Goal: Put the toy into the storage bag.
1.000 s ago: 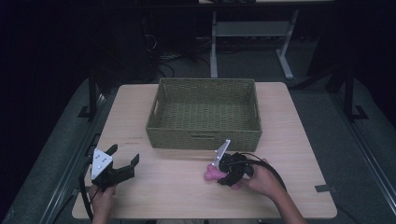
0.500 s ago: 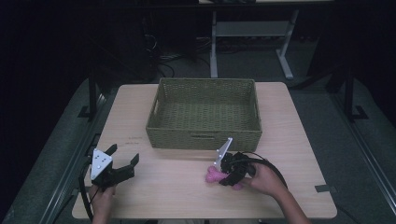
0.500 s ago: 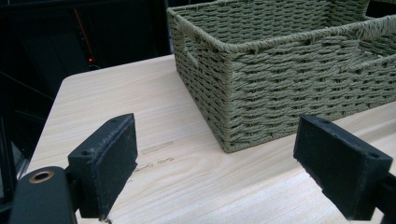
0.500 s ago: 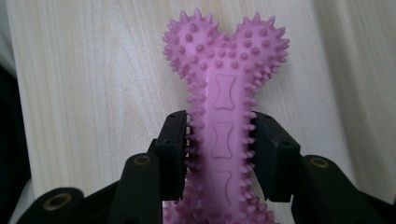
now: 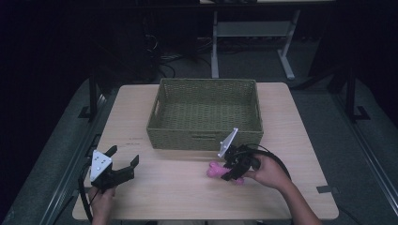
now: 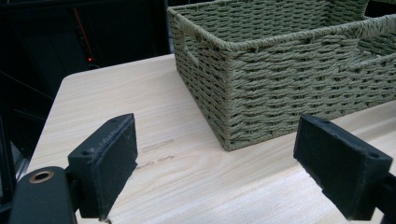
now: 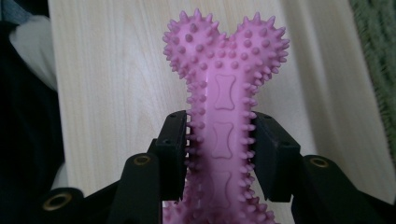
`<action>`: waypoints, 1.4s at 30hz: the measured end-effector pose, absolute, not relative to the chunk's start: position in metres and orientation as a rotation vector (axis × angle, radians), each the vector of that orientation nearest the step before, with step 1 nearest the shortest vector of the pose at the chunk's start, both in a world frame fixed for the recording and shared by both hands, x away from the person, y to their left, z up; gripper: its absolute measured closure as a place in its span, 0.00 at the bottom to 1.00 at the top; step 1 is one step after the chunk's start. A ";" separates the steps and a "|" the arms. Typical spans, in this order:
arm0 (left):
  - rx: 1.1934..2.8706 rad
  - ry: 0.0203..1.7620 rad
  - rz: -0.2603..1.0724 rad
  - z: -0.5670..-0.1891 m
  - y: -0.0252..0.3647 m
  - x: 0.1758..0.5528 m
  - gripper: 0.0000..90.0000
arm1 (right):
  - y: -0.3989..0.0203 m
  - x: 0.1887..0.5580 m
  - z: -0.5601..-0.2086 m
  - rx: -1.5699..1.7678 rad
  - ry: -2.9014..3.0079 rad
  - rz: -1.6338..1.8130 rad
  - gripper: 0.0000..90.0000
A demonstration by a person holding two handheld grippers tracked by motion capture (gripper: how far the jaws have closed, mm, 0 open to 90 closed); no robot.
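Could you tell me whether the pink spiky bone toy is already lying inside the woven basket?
No, the pink bone toy is clamped by its shaft between the right gripper's fingers over the wooden table, outside the basket.

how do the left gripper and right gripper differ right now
The left gripper has its jaws spread wide with nothing between them; the right gripper is shut on the pink spiky bone toy. The left gripper sits near the table's front left corner; the right gripper is just in front of the woven basket. Both have black jaws and a grey plate.
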State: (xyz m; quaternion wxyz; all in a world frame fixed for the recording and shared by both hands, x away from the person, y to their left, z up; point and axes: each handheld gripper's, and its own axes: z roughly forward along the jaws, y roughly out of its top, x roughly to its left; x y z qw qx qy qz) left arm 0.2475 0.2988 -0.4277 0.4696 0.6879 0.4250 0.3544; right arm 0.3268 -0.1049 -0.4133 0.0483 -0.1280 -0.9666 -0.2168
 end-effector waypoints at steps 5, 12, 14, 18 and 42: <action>1.687 1.045 0.873 -0.428 0.299 0.247 0.14 | -0.109 0.333 -0.402 -0.386 -2.908 -0.708 0.64; 1.683 1.053 0.876 -0.428 0.302 0.245 0.14 | -0.115 0.343 -0.386 -0.388 -2.886 -0.729 0.64; 1.680 1.054 0.879 -0.428 0.302 0.245 0.14 | -0.117 0.348 -0.380 -0.387 -2.880 -0.741 0.64; 1.681 1.060 0.879 -0.428 0.303 0.245 0.14 | -0.117 0.351 -0.374 -0.388 -2.884 -0.741 0.64; 1.688 1.065 0.890 -0.428 0.304 0.244 0.14 | -0.115 0.369 -0.339 -0.382 -2.891 -0.752 0.64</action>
